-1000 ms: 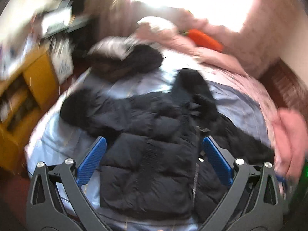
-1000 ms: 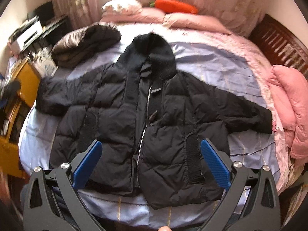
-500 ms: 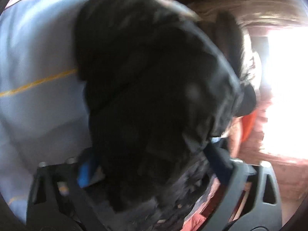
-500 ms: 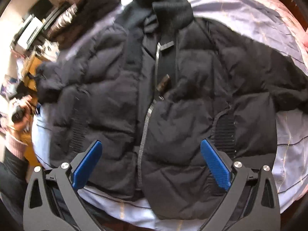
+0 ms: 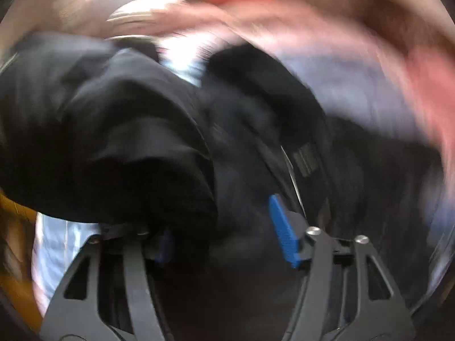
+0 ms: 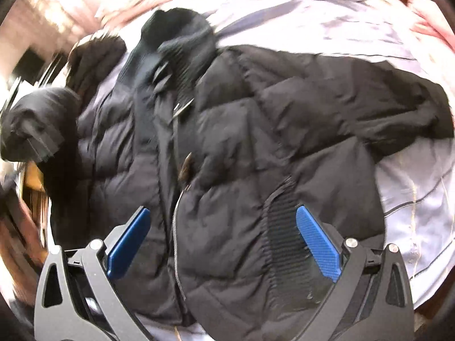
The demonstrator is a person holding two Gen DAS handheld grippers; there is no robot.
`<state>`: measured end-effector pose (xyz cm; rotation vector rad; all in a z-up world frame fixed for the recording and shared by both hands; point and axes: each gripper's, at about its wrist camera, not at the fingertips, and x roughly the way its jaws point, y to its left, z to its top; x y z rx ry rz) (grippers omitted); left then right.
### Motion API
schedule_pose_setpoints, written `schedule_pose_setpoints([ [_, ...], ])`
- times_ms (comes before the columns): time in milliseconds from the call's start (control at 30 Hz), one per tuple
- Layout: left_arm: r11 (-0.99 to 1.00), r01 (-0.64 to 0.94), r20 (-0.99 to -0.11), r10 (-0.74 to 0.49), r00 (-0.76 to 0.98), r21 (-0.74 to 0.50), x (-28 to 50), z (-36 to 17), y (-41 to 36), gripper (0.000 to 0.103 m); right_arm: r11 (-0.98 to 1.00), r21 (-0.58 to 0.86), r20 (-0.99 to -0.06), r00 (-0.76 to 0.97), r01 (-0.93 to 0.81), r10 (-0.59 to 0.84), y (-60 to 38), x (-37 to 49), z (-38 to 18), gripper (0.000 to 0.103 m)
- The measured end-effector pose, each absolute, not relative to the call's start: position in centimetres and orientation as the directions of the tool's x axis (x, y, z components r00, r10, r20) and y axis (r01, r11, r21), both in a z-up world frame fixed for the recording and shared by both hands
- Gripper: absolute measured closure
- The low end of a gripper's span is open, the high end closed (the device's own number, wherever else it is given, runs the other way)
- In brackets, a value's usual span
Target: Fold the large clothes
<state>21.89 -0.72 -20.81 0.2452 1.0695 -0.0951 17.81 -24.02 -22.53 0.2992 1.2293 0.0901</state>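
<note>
The left wrist view is heavily blurred. A black puffer jacket [image 5: 136,147] fills most of it, one bulky fold bunched between the fingers of the left claw [image 5: 224,236], whose jaws have just been opening a little. The right blue pad [image 5: 284,238] shows clearly; the left one is nearly buried in fabric. Pale blue bedsheet [image 5: 349,85] and pink bedding [image 5: 426,91] (smeared by motion) lie beyond.

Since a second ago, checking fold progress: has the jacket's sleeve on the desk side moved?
Yes. The sleeve has been lifted off the sheet and carried inward over the jacket.
</note>
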Motion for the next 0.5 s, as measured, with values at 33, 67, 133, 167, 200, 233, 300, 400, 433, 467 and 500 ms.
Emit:
schedule_pose_setpoints([
  [33,0.931,0.285,-0.897,0.085,0.433,0.226,21.0,-23.1,-3.2,0.039,0.958,0.264,-0.912,0.351,0.11,0.211,-24.6,17.9,-22.4,0.001],
  [67,0.885,0.353,-0.9,0.146,0.41,0.304,20.2,-25.0,-4.9,0.039,0.961,0.248,-0.913,0.361,0.123,0.19,-25.1,18.1,-22.4,0.001],
  [133,0.822,0.421,-0.892,0.211,0.399,0.383,19.6,-26.3,-6.0,0.038,0.965,0.214,-0.918,0.368,0.149,0.146,-26.0,18.5,-22.7,0.001],
  [167,0.821,0.422,-0.894,0.216,0.393,0.384,19.2,-26.5,-5.6,0.038,0.965,0.211,-0.921,0.363,0.158,0.142,-26.4,18.7,-23.0,0.001],
  [200,0.838,0.404,-0.901,0.212,0.379,0.367,19.1,-25.9,-4.9,0.032,0.963,0.216,-0.922,0.359,0.162,0.147,-26.7,18.7,-23.2,0.001],
  [233,0.857,0.377,-0.904,0.205,0.375,0.351,19.0,-25.6,-4.0,0.03,0.96,0.227,-0.922,0.353,0.166,0.157,-26.9,18.7,-23.5,0.001],
  [300,0.922,0.287,-0.905,0.131,0.405,0.262,19.2,-23.0,-1.5,0.024,0.956,0.241,-0.921,0.35,0.165,0.172,-27.0,18.8,-23.6,0.001],
  [400,0.987,0.138,-0.893,0.013,0.449,0.084,20.0,-21.0,2.2,0.017,0.959,0.254,-0.909,0.371,0.129,0.191,-26.4,18.9,-23.5,0.001],
  [433,0.997,0.078,-0.898,-0.036,0.439,-0.001,21.1,-21.2,4.6,0.017,0.958,0.262,-0.905,0.374,0.113,0.204,-26.1,19.0,-23.5,0.001],
  [467,0.998,0.037,-0.91,-0.069,0.409,-0.059,21.8,-22.2,6.0,0.018,0.958,0.27,-0.9,0.379,0.099,0.214,-25.7,19.0,-23.6,0.001],
  [500,0.998,0.01,-0.928,-0.065,0.367,-0.066,22.5,-23.5,6.5,0.02,0.959,0.268,-0.898,0.384,0.092,0.214,-25.4,19.1,-23.6,0.001],
])
